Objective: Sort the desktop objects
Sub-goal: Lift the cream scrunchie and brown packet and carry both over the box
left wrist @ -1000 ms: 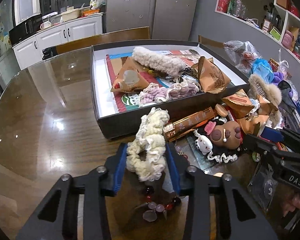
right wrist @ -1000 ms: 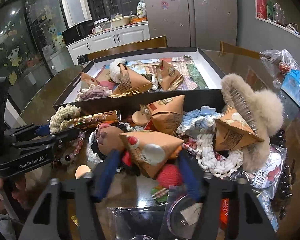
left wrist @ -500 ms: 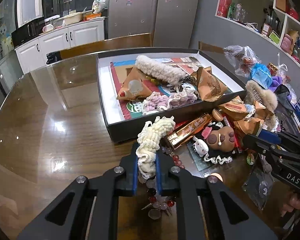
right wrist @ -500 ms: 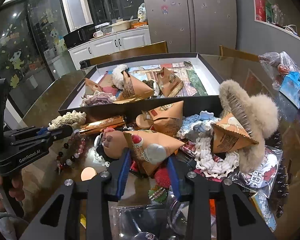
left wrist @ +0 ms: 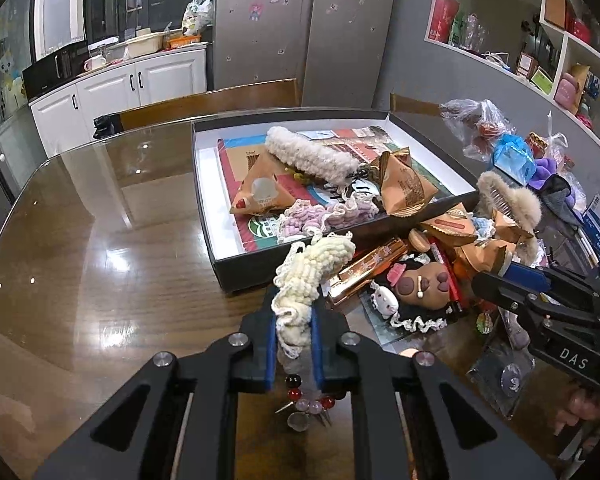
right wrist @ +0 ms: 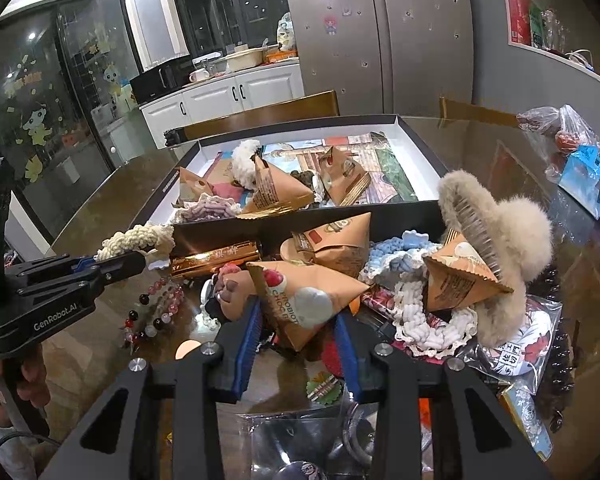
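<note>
My left gripper [left wrist: 294, 320] is shut on a cream knitted scrunchie [left wrist: 316, 268] and holds it just above the table, in front of the black box's near wall [left wrist: 236, 276]. From the right wrist view the same scrunchie [right wrist: 140, 238] sticks out of the left gripper [right wrist: 134, 260] at the left. My right gripper [right wrist: 298, 320] is shut on a brown triangular snack packet [right wrist: 304, 300] at the near edge of the clutter pile. The open box [right wrist: 228, 230] holds several packets, scrunchies and a printed sheet.
A bead bracelet [right wrist: 156, 312] lies under the left gripper. A gold bar packet [right wrist: 216, 258], a brown plush face [left wrist: 424, 284], a fluffy beige hair claw [right wrist: 500, 232], more packets and knitted bands crowd the pile. Plastic bags [left wrist: 480, 128] sit at the right. Bare glass tabletop [left wrist: 80, 220] spreads left.
The left gripper's jaws closed onto the cream scrunchie and raised it a little. The right gripper's jaws closed onto the brown triangular packet.
</note>
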Motion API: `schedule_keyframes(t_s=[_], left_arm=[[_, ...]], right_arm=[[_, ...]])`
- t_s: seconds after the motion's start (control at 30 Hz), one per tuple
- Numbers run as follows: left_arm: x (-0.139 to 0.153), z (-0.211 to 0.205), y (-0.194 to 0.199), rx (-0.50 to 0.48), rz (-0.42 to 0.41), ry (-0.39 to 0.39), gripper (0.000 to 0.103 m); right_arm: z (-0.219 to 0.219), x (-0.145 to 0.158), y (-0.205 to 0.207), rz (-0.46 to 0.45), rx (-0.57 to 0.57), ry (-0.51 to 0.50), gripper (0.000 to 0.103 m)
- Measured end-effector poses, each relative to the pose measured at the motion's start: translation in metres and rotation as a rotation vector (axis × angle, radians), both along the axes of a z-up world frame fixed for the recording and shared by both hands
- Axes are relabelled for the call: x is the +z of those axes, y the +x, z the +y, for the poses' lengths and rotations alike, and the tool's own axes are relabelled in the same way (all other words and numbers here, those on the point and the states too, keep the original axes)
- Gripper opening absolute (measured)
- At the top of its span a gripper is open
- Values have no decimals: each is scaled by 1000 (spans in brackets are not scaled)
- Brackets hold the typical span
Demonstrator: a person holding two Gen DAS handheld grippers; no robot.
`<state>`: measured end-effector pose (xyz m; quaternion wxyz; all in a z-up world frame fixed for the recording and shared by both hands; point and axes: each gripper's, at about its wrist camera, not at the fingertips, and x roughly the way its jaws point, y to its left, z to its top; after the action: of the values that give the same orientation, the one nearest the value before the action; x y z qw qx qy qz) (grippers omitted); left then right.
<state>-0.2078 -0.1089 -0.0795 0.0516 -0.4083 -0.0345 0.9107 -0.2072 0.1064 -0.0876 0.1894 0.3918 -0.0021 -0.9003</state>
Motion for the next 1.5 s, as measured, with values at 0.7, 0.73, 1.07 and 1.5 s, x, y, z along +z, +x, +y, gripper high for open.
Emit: schedule_keyframes(t_s=[0.7, 0.73, 1.07, 1.5], left_arm=[[23, 5, -7, -4, 32, -4, 14], [23, 6, -8, -7, 33, -3, 14], [31, 11, -22, -16, 40, -4, 14], [33, 13, -43, -32, 39, 5, 14]], right_arm=[[1, 16, -11, 20, -6, -3, 36], [1, 17, -13, 23, -5, -2, 36], [-2, 32, -28, 44, 3, -15, 36], [-10, 48, -48, 73, 12, -15, 36]])
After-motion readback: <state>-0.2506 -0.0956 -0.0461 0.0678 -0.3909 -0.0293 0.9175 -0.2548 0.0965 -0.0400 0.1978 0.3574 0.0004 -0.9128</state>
